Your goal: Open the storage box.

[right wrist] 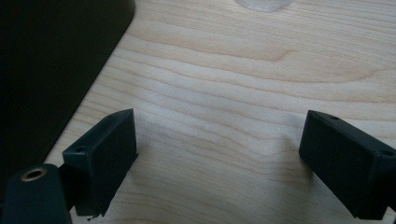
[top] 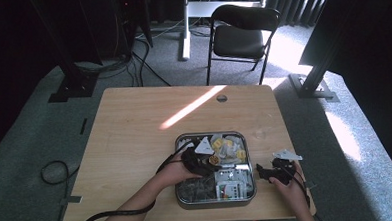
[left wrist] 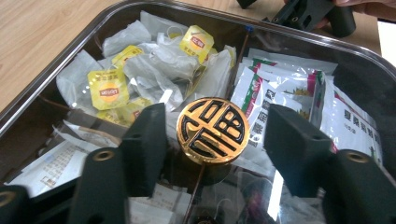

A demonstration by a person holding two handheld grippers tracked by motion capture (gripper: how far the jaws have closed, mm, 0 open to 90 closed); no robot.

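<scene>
Left gripper (left wrist: 212,140) fingers (left wrist: 144,140) flank the gold lid knob (left wrist: 213,129), not touching. Tea bags (left wrist: 108,88) and sachets (left wrist: 280,93) crowd the box (left wrist: 56,88). Right gripper (right wrist: 219,158) fingers spread above bare desk (right wrist: 233,70).

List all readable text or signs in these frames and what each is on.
"Lipton": red logo on the yellow tea bag tags.
Stylised Chinese-style character, reading unclear: gold knob of the clear lid, between the left tool's jaws.
Chinese print on white sachets: too blurred.
Leaflet print: too small.

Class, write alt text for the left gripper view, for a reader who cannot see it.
A gold and black round knob on a clear lid sits between the left gripper's two black jaws, with a gap on each side. Under the lid, a metal tray holds yellow-tagged tea bags and white sachets.
</scene>
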